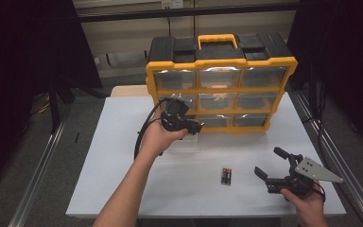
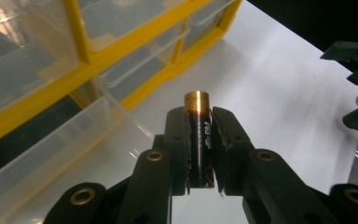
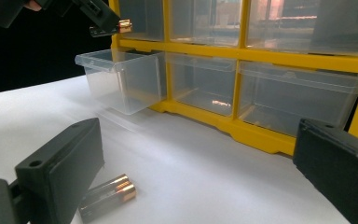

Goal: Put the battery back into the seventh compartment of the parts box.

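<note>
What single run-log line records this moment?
left gripper: shut on battery | drawer: pulled out | right gripper: open | two batteries: on table

Lab-like recording bay: white table (image 1: pixel 123 156), dark curtains (image 1: pixel 23 71), metal framing rails (image 1: pixel 42 156).

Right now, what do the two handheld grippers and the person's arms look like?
Both are matte black plastic two-jaw grippers. The left gripper has flat rectangular pads and brass-coloured pivot bolts, and a black cable loops from it. The right gripper carries a grey three-cornered metal plate dotted with small holes. Both forearms are bare, with no sleeves in view.
</note>
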`<state>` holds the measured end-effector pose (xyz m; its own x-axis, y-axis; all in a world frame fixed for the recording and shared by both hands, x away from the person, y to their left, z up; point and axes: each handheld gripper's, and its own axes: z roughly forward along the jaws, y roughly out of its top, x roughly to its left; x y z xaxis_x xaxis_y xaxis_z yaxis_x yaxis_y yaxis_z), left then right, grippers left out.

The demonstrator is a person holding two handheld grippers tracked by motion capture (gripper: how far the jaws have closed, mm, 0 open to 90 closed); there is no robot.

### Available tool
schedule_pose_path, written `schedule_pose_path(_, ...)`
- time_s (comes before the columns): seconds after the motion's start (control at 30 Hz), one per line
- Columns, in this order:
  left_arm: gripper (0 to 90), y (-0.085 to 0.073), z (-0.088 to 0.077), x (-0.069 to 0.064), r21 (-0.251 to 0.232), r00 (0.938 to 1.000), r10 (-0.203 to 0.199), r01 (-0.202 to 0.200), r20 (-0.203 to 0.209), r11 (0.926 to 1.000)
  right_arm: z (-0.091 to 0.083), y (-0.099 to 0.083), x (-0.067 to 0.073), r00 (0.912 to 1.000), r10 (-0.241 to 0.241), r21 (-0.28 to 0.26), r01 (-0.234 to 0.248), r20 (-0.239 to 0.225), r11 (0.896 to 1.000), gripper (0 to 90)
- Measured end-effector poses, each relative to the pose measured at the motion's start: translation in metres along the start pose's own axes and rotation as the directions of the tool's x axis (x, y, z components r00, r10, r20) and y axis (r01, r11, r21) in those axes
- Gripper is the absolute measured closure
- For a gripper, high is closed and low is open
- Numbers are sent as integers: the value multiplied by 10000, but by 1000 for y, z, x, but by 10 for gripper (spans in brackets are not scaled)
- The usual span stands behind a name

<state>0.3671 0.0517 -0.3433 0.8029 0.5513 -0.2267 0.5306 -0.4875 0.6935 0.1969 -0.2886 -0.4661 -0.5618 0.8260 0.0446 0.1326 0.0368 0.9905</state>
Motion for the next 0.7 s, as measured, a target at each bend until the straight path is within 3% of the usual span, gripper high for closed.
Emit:
schedule_pose_path(0.27, 774, 1, -2, 13, 7, 9994, -137, 137, -304, 9999, 0, 0, 0, 10000, -8, -13, 8, -47, 10000, 15)
schedule_pose_path(0.57, 774, -3, 3, 24, 144, 9937, -26, 43, -1122, 9999, 0, 0, 0, 10000, 41, -30, -41, -24, 10000, 14)
schedule_pose_path(0.6, 774, -4, 3, 23, 73, 9927, -214, 224, -1185, 9997, 0, 0, 0, 10000, 41, -30, -41, -24, 10000, 14)
schedule_pose_path(0.63, 774, -5, 3, 26, 289, 9922, -59, 96, -1248, 9995, 0, 0, 0, 10000, 35, -32, -35, -18, 10000, 14)
schedule_pose_path(0.7, 774, -8, 5, 29, 103, 9923, -310, 324, -1197, 9994, 0, 0, 0, 10000, 26, -52, -27, -28, 10000, 14)
